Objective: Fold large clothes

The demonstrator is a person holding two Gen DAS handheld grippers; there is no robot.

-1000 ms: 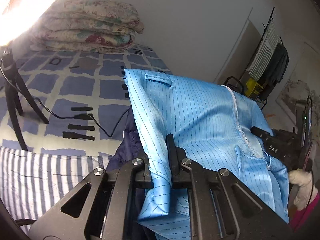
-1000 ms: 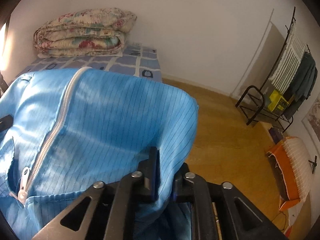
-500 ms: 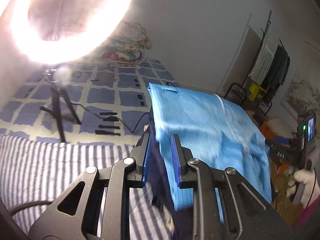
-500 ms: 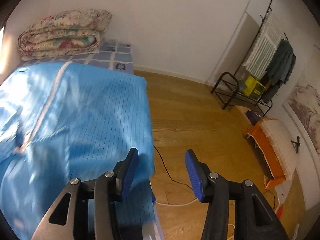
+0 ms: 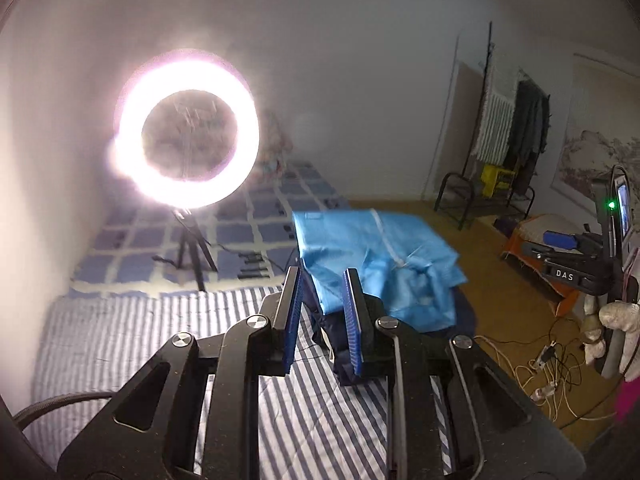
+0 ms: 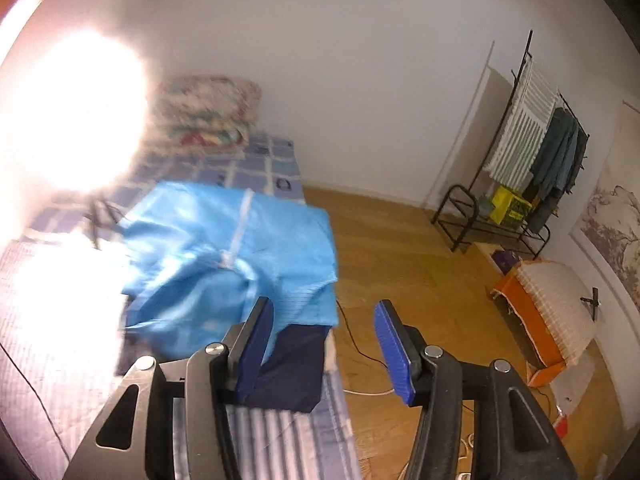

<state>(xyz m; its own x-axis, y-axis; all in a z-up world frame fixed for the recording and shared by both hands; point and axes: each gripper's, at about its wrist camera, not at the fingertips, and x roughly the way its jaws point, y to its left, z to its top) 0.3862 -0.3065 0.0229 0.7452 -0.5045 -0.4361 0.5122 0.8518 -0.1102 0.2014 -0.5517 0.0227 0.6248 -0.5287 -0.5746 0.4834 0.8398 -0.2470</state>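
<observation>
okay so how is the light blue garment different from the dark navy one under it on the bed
The light blue garment lies on top, while the dark navy garment sits beneath it, mostly covered. The light blue garment shows a white zipper and thin stripes; the dark navy garment looks plain. The light blue garment shows a broad surface, the navy one only an edge poking out toward the camera. Both rest on the bed, and neither gripper holds them.

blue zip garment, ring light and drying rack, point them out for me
blue zip garment (image 6: 280,240): right wrist view, on the cloth just right of the white zip.
ring light (image 5: 188,74): left wrist view, on the top of the glowing ring.
drying rack (image 6: 520,132): right wrist view, on the pale striped cloth hung over it.
</observation>
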